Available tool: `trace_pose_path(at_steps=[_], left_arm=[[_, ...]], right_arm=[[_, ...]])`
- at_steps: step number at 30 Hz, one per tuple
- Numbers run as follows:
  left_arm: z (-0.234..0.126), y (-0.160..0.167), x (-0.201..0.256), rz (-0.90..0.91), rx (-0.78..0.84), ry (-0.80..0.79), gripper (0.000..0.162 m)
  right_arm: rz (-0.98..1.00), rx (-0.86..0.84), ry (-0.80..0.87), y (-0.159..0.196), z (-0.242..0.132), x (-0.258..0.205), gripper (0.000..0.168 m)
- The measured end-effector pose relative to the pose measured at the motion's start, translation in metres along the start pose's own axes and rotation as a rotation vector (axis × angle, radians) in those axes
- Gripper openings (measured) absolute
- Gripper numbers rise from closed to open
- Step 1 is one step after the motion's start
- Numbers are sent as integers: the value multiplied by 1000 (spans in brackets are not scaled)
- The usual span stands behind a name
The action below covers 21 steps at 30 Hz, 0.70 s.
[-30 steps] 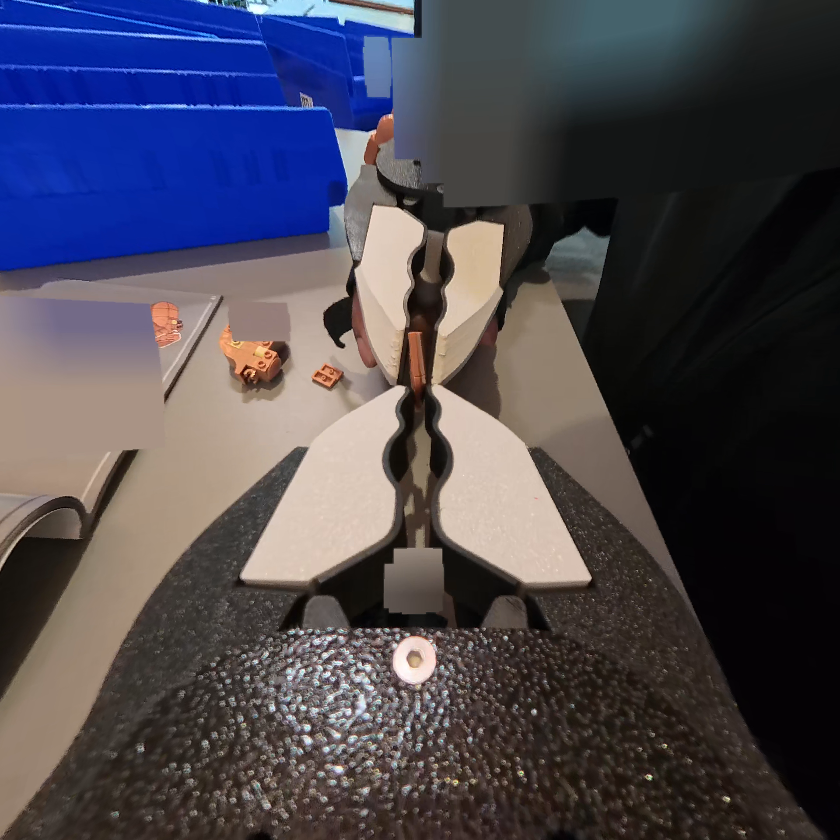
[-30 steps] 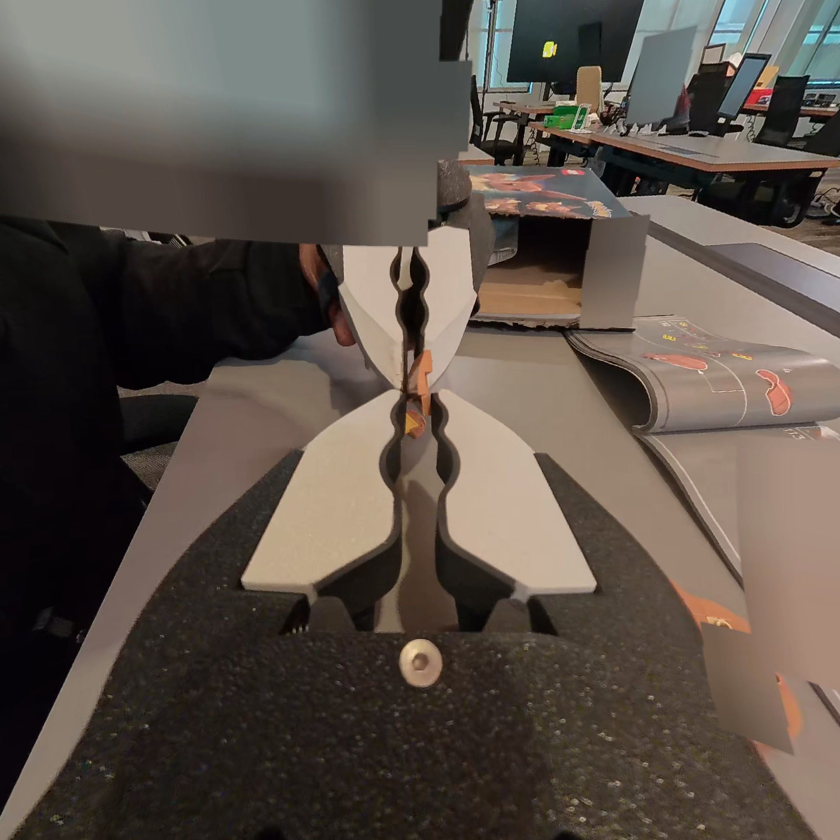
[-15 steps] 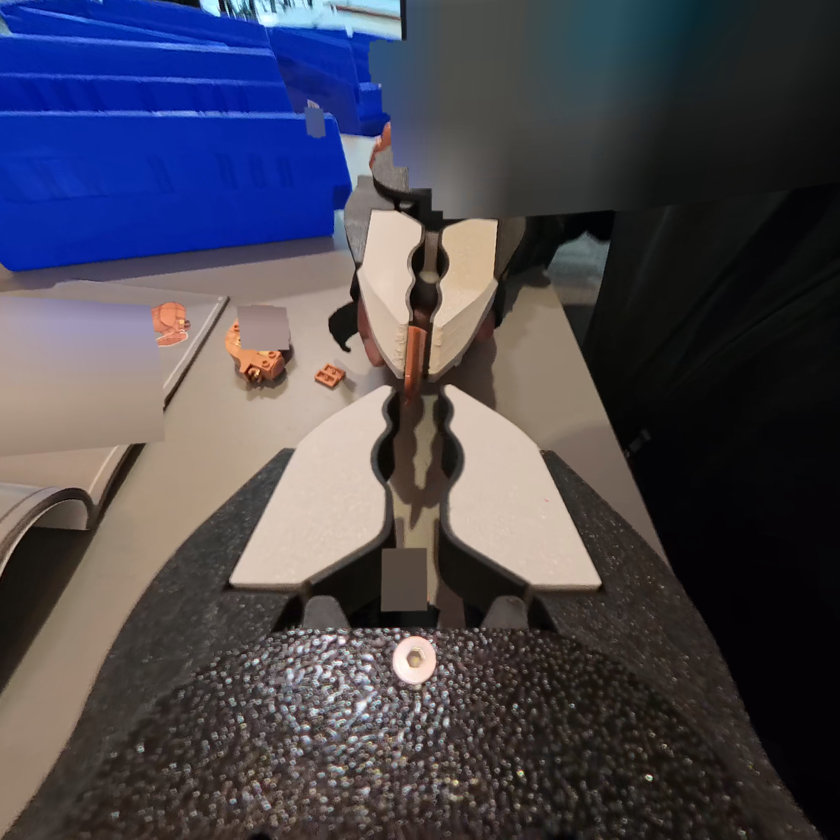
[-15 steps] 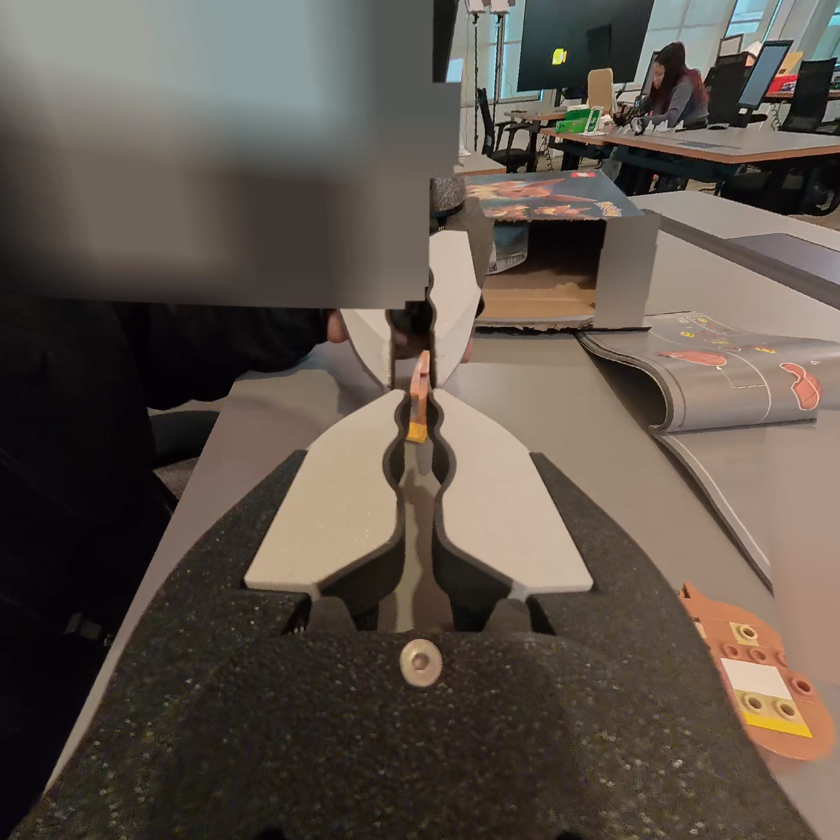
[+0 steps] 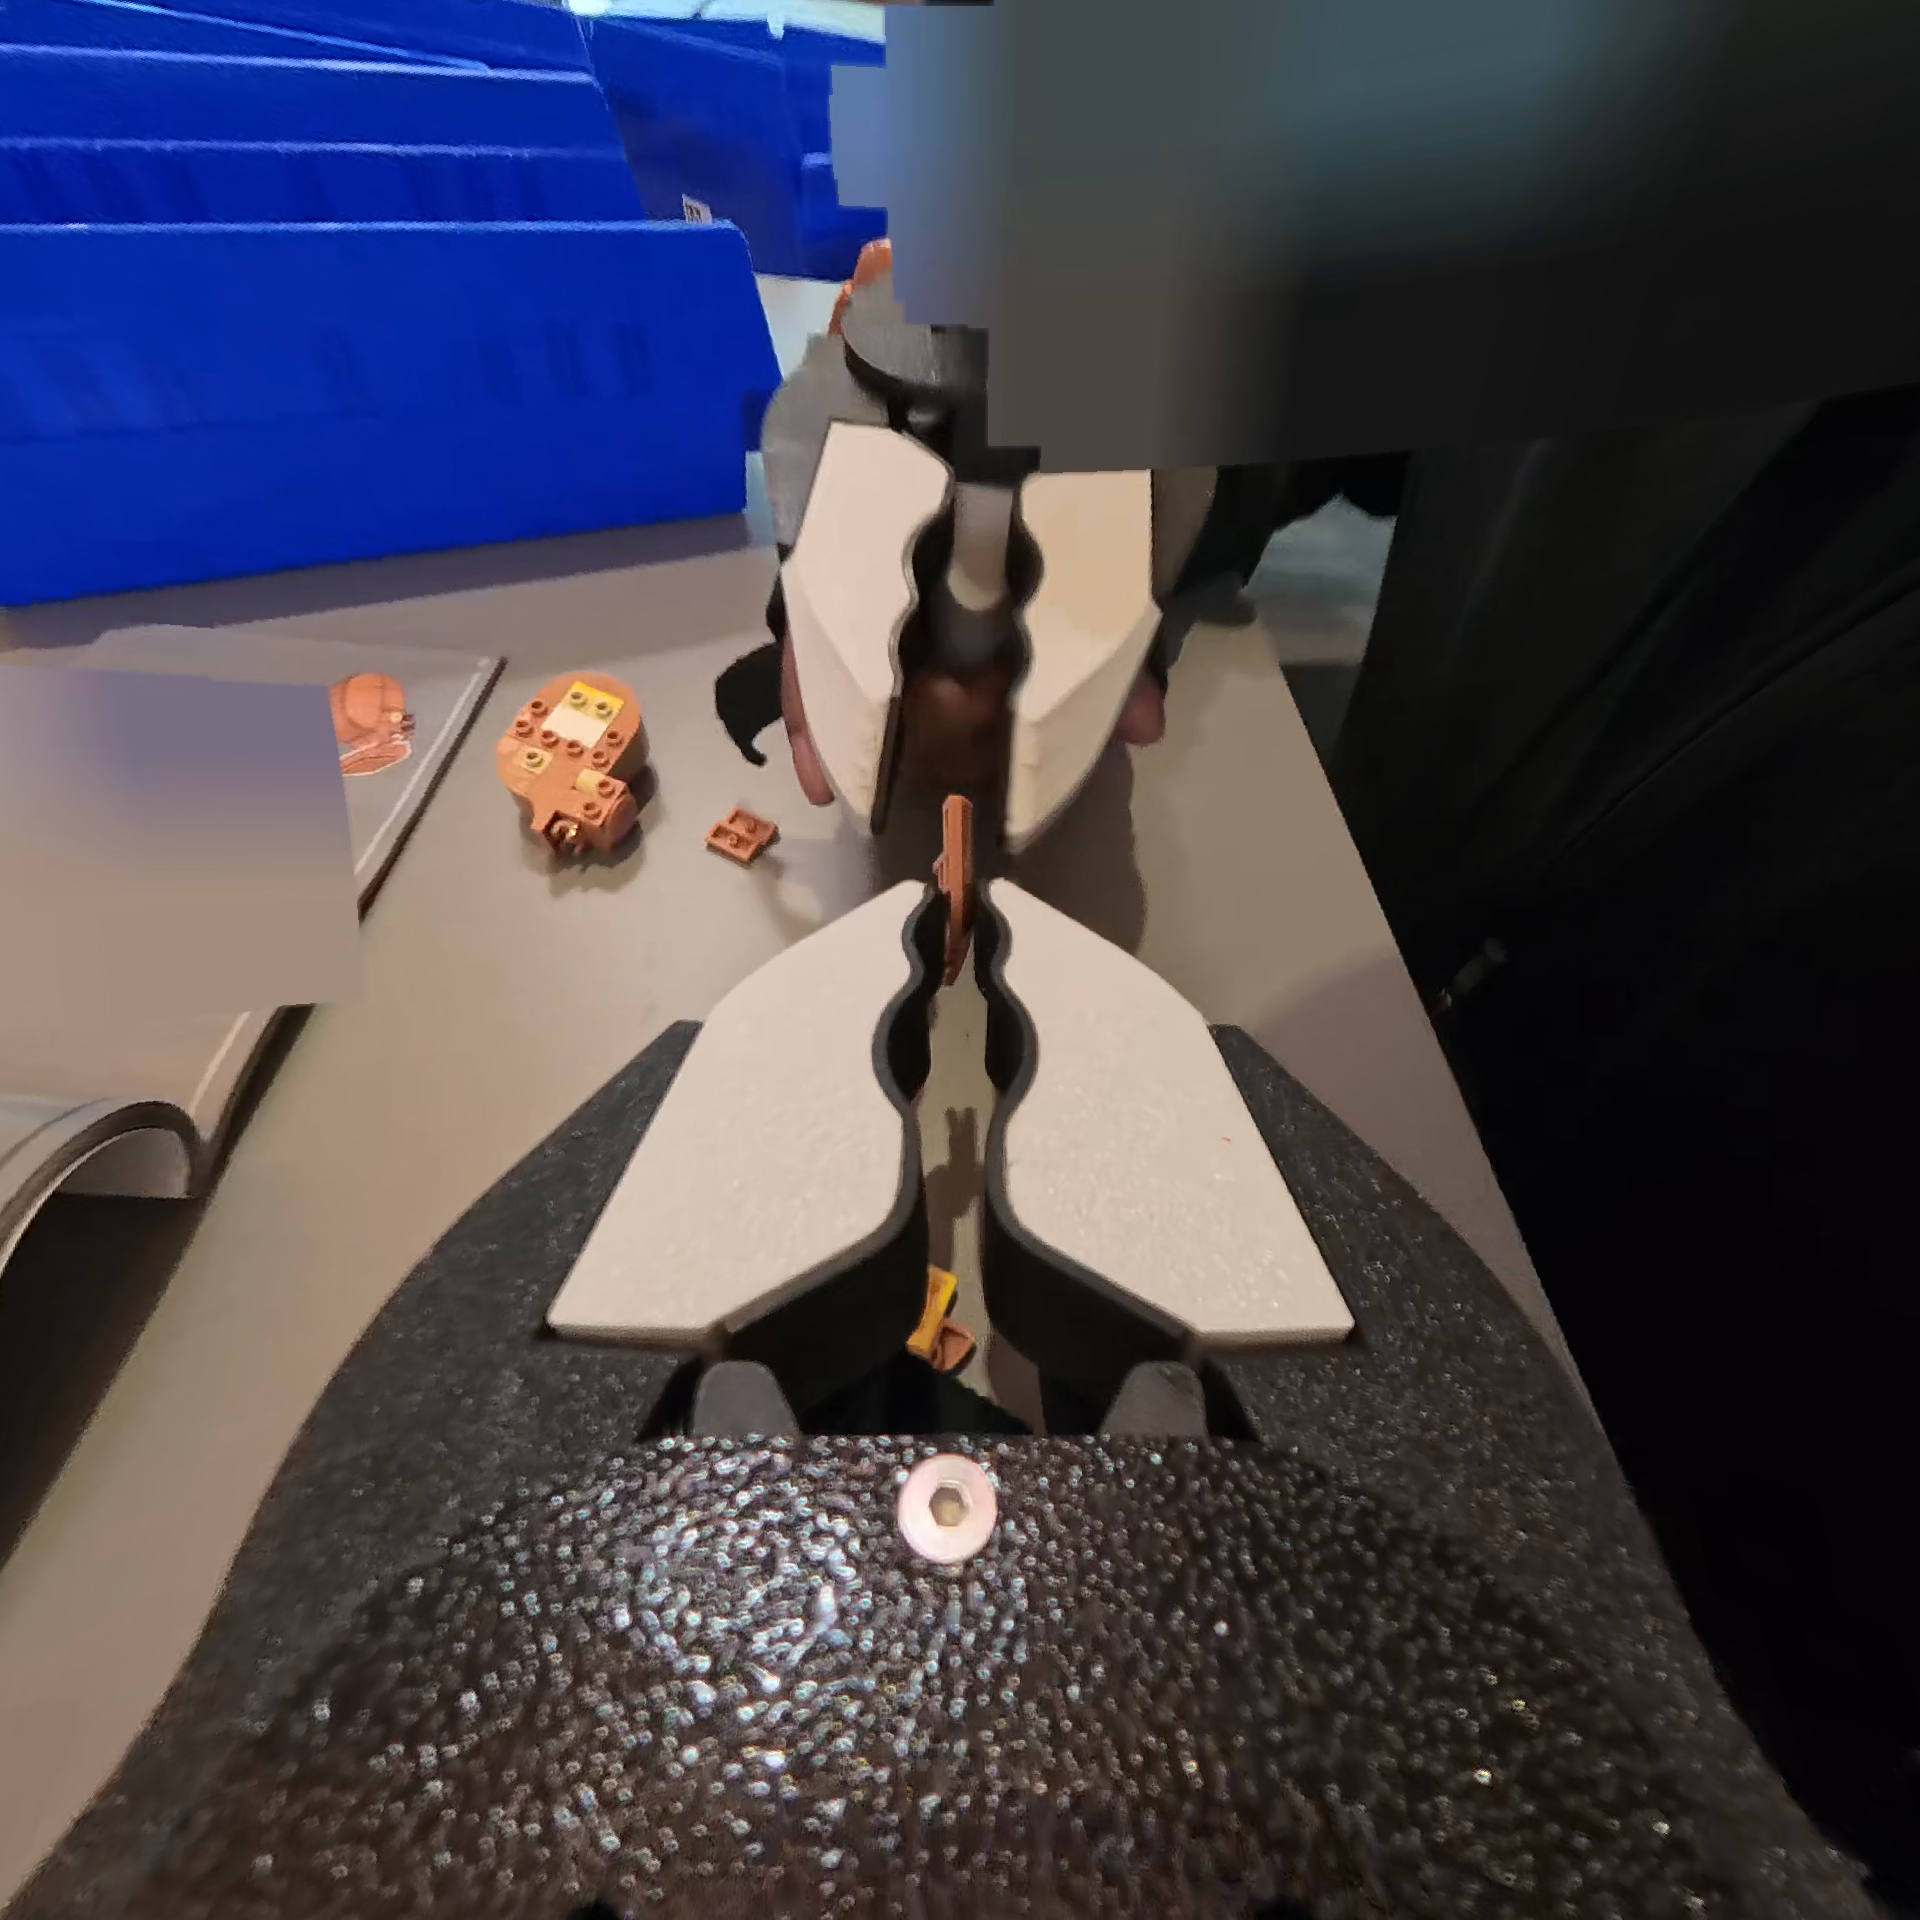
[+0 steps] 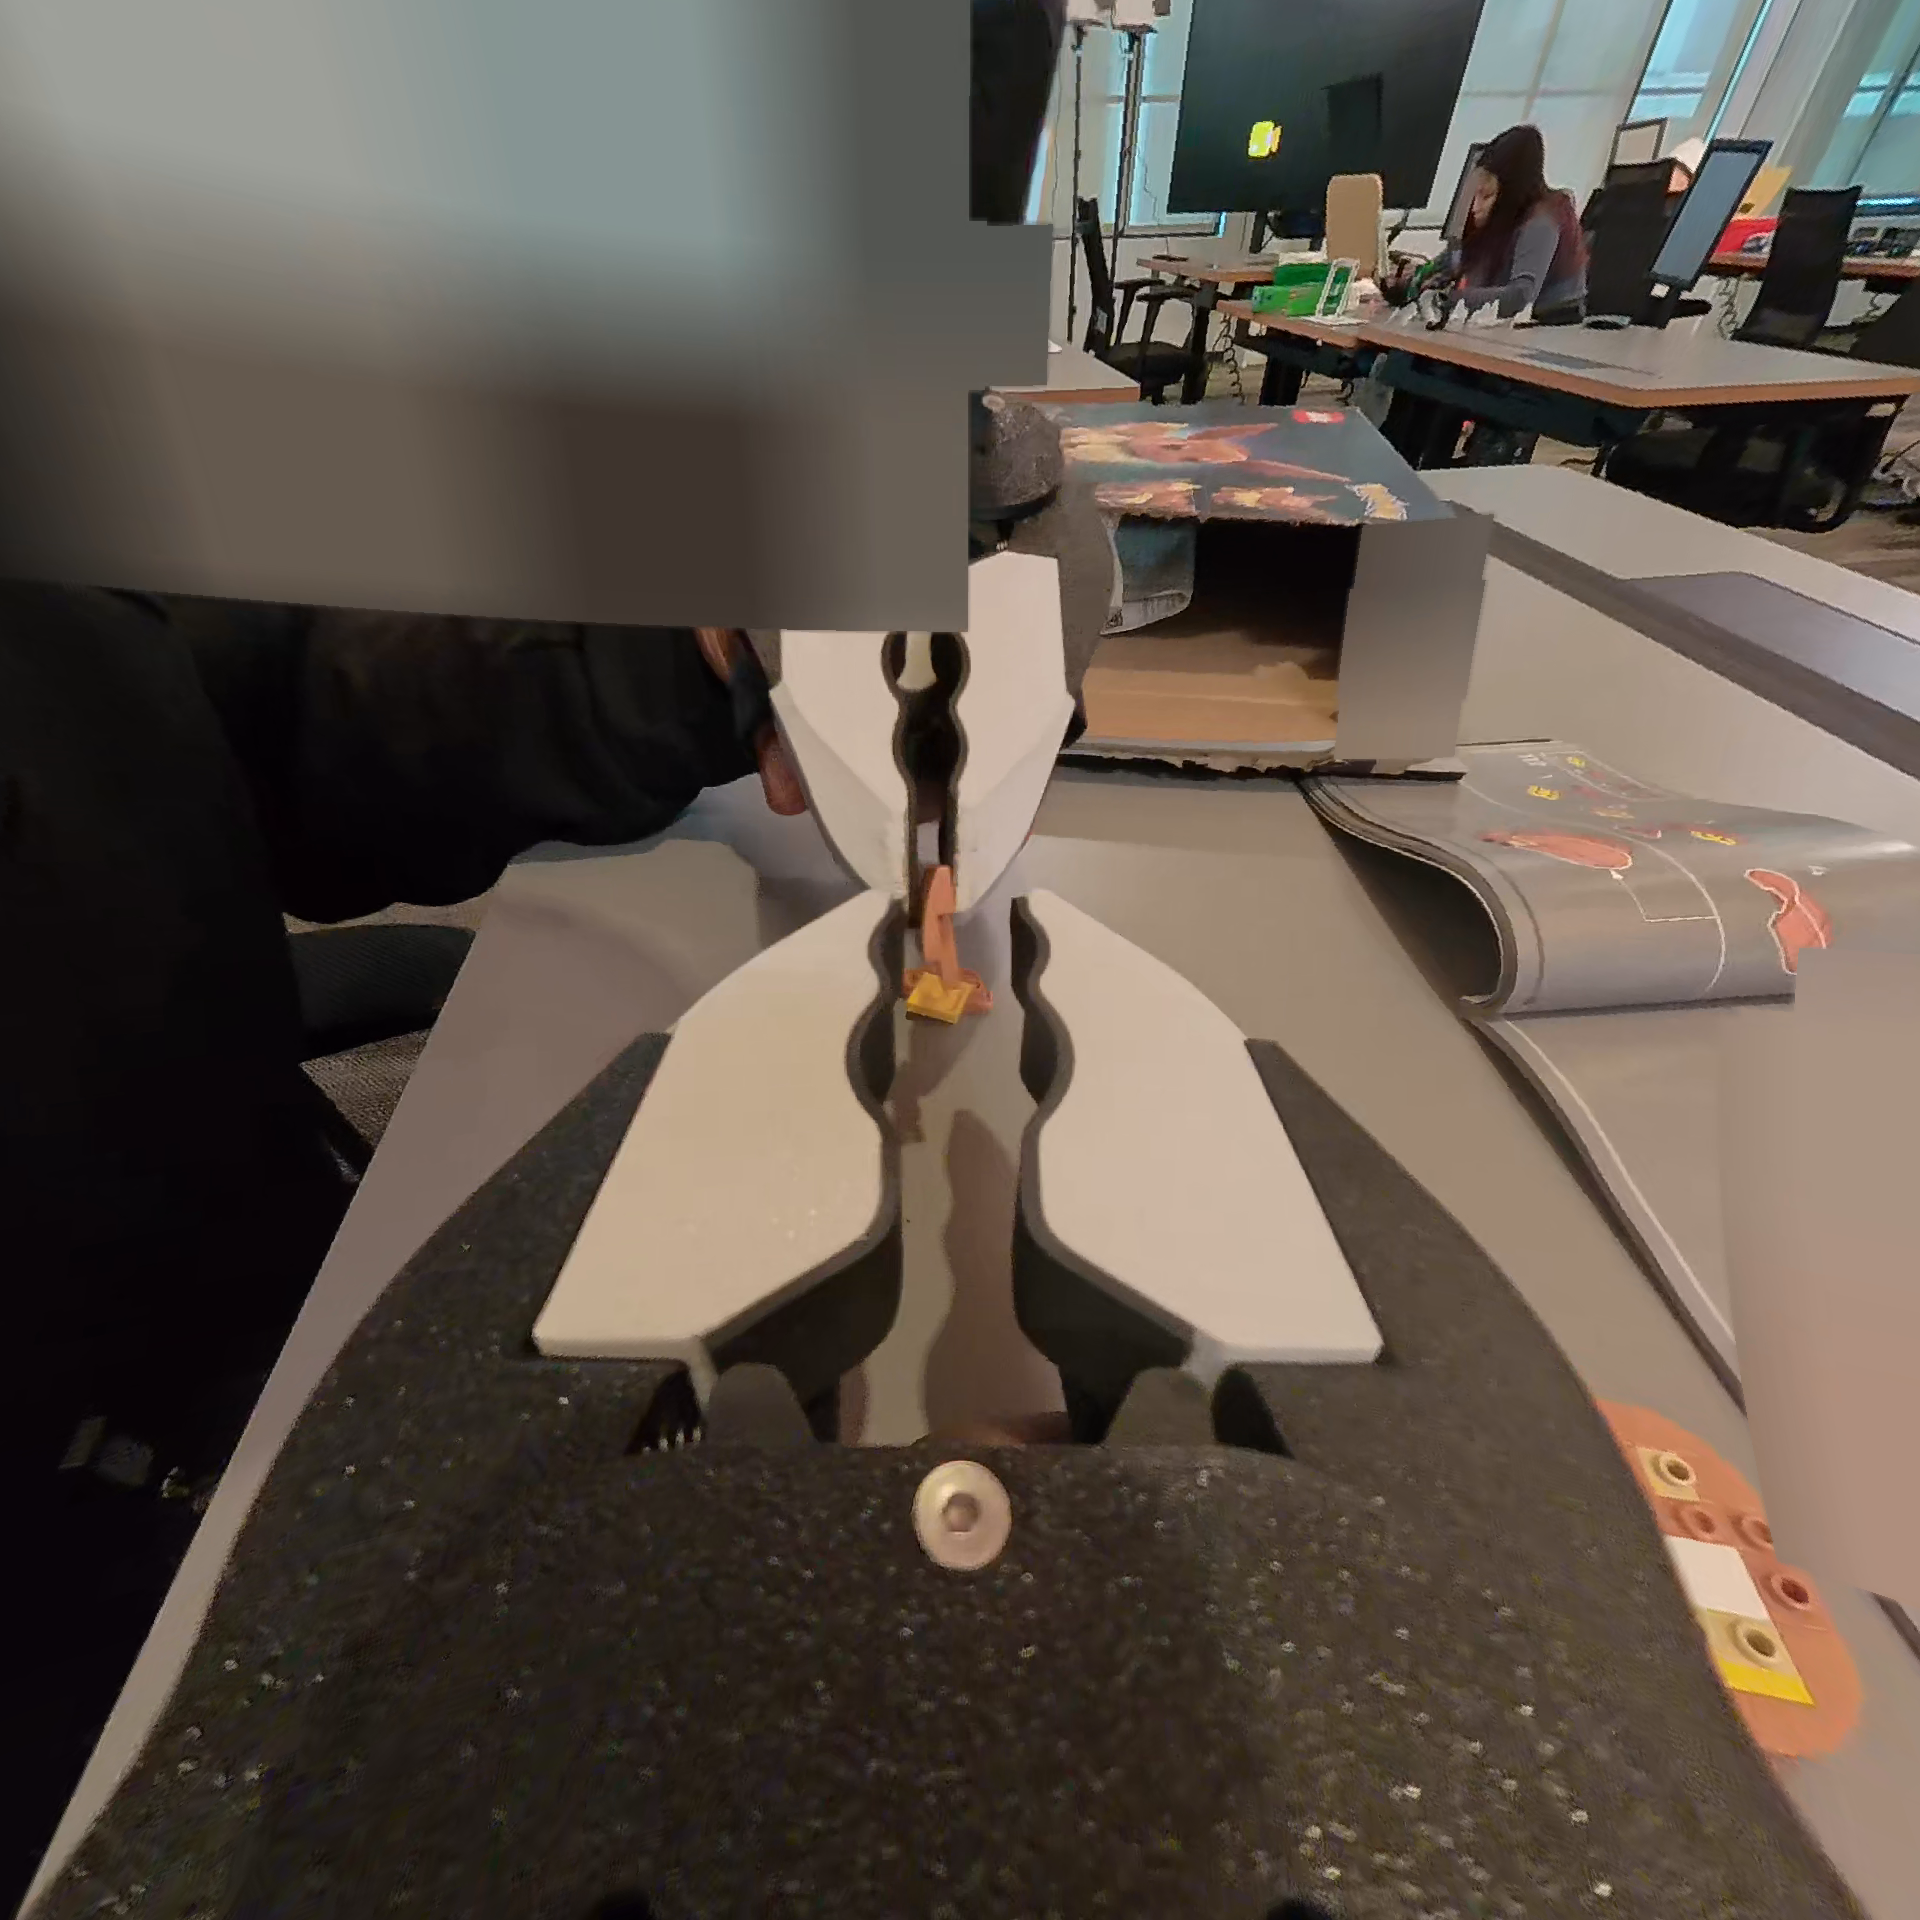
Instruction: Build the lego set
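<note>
Lego plate (image 5: 954, 883) stands upright at centre frame, pinched in my left gripper (image 5: 954, 894); my right gripper (image 6: 951, 914), spread, faces it tip-to-tip.

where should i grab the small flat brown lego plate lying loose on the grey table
Pinch the small flat brown lego plate across two opposite side edges, coming straight down from above. It lies flat, studs up, too thin to catch from the side, and sits apart from the round brown lego build.
</note>
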<state>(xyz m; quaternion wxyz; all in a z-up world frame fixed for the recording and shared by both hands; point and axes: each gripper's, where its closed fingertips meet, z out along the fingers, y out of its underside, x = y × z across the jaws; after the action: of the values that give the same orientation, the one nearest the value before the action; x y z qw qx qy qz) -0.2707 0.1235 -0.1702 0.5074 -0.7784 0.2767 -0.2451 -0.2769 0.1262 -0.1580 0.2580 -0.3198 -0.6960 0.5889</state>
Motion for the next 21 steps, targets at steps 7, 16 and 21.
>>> trace_pose_path(at_steps=[7,16,21], left_arm=[[0,4,0,10,-19,-14,5],[0,-8,-2,-32,79,-12,6],[-7,2,-5,-52,10,-26,6]], right_arm=[[7,-11,-14,-1,5,-5,5],[203,109,-59,-12,6,-2,5],[118,14,-19,-1,10,0,7]])
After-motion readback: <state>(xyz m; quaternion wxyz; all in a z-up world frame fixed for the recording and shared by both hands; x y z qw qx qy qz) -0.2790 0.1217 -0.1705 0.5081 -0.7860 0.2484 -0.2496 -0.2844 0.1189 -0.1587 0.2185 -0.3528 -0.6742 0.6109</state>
